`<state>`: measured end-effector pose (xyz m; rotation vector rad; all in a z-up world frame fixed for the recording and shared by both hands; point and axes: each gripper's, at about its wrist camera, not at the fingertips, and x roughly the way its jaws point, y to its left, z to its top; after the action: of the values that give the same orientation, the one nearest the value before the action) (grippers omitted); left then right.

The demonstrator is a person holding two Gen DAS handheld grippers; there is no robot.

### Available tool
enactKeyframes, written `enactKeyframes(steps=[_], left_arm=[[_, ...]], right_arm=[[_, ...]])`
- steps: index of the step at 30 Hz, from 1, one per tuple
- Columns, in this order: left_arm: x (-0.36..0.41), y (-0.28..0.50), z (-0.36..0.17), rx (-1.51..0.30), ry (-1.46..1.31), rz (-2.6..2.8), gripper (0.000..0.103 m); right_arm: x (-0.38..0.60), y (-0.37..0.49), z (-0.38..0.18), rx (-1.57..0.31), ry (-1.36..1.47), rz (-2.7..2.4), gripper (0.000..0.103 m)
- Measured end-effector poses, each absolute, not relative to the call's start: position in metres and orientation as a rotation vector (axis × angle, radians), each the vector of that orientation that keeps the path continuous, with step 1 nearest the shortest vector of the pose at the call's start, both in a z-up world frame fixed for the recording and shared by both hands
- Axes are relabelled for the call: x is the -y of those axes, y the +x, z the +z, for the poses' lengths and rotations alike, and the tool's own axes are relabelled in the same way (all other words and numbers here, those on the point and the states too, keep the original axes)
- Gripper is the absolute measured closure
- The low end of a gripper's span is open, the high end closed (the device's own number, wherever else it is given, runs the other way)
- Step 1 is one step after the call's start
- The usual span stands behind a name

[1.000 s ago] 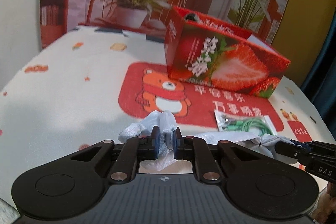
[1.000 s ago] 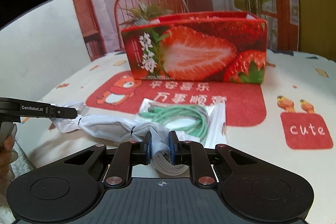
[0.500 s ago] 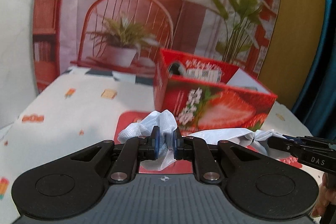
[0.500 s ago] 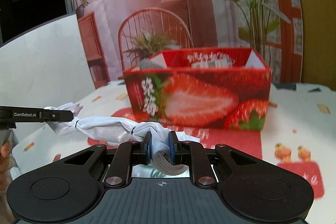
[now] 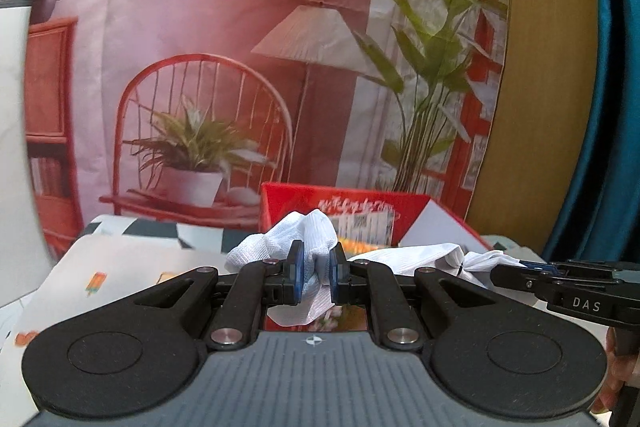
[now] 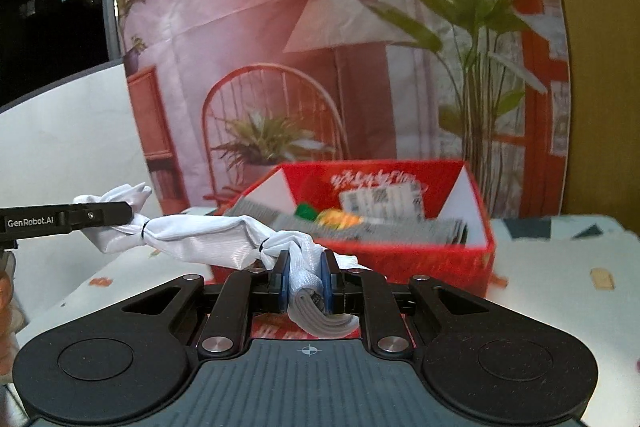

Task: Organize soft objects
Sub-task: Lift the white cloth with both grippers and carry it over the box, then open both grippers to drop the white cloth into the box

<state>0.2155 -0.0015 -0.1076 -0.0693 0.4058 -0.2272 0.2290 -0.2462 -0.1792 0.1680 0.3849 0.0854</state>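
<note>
Now the white tablecloth with small printed motifs [image 6: 560, 259] sits low in both views, where a second ago it filled most of each frame, its red bear panel and a clear packet of green cord in plain sight; neither shows any longer. So both hands have come up off the surface together, and the printed backdrop of a red chair, lamp and plants [image 5: 224, 39] takes up most of what is seen.

The open red cardboard box with strawberry print [image 6: 432, 255] was seen from its side a second ago. Its interior is visible from above in the right wrist view, with grey folded fabric, a printed packet and something orange and green already inside. To my eye that means the lift has reached box height and the next step is to carry the load over the rim.

The load is a long white mesh fabric bundle, cinched with thin black ties [image 6: 200, 233], hanging clear of the table between the two tools and just in front of the box. It was sagging near the cloth earlier; it is stretched almost level at present.

The left gripper [image 5: 316, 277] stays nearly closed, its blue pads pinching one bunched end of the bundle [image 5: 292, 231]. The right gripper [image 6: 305, 279] is likewise nearly closed on the other end, with a grey ribbed strip curling below its pads.
</note>
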Motion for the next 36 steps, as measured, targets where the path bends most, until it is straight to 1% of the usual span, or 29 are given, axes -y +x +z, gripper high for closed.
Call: enactKeyframes(steps=[8, 16, 22, 30, 34, 36], left_arm=[[0.022, 0.261, -0.099, -0.419, -0.058, -0.255, 0.09], [0.033, 0.313, -0.111, -0.493, -0.067, -0.264, 0.09], [0.038, 0.346, -0.127, -0.567, -0.054, -0.257, 0.09], [0.048, 0.374, -0.16, -0.692, 0.007, -0.248, 0.09], [0.054, 0.379, -0.168, -0.712, 0.019, -0.246, 0.089], [0.051, 0.378, -0.167, -0.7, -0.007, -0.255, 0.087]], right_arm=[[0.272, 0.267, -0.158, -0.393, 0.169, 0.037, 0.089], [0.298, 0.307, -0.161, -0.426, 0.156, -0.004, 0.089], [0.308, 0.336, -0.172, -0.462, 0.123, -0.026, 0.089], [0.315, 0.366, -0.203, -0.565, 0.129, -0.035, 0.089], [0.319, 0.372, -0.214, -0.586, 0.154, -0.061, 0.089], [0.32, 0.373, -0.216, -0.592, 0.157, -0.067, 0.087]])
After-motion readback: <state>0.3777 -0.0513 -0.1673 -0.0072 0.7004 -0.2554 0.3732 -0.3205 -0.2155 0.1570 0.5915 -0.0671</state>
